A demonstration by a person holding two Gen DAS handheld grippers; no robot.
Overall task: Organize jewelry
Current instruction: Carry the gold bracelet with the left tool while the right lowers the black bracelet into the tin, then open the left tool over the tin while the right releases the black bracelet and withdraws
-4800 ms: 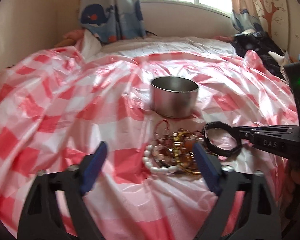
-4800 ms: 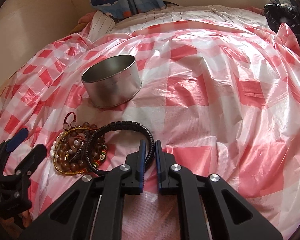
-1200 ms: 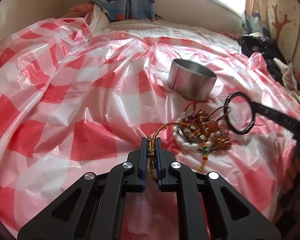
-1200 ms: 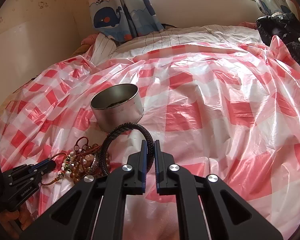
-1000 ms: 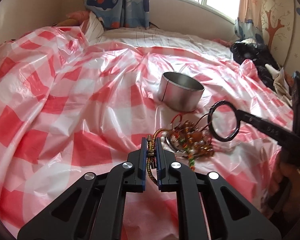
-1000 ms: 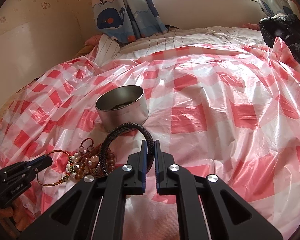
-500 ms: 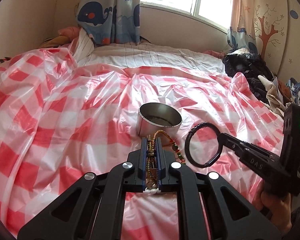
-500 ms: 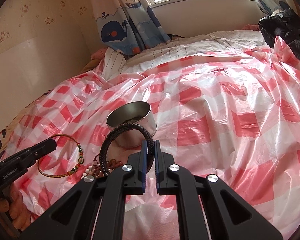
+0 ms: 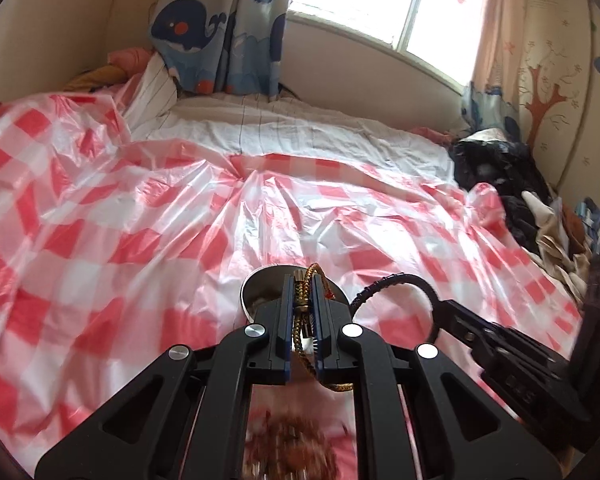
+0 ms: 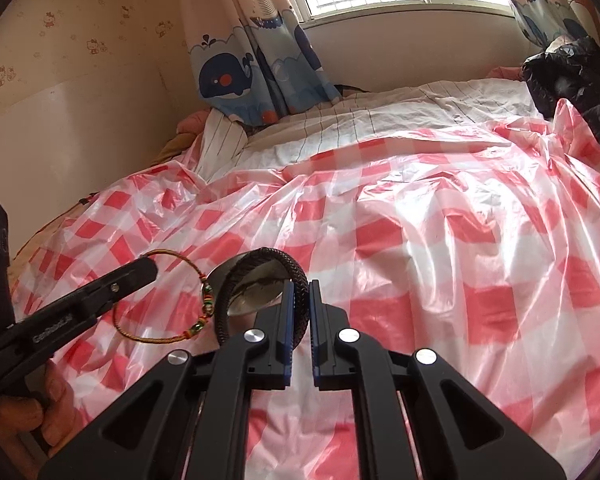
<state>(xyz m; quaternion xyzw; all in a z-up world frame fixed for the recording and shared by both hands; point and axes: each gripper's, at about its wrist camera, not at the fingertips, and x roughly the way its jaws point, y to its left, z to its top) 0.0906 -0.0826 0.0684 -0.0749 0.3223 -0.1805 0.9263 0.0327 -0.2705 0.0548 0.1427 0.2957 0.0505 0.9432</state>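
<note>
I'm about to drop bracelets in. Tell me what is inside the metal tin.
Hardly any of the metal tin shows. The black braided bracelet and right gripper cover its mouth; the visible inner wall is bare shiny metal. The bottom is hidden.

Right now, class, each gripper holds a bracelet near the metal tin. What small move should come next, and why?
Probably ease the left gripper forward until its gold cord bracelet hangs over the metal tin, then open. The tin sits right at its tips, while the right gripper holds the black braided bracelet alongside.

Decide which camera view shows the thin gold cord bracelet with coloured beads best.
The right wrist view: the thin gold cord bracelet with coloured beads hangs there as a whole loop, beads visible. The left wrist view shows only a short gold stretch pinched between blue pads.
</note>
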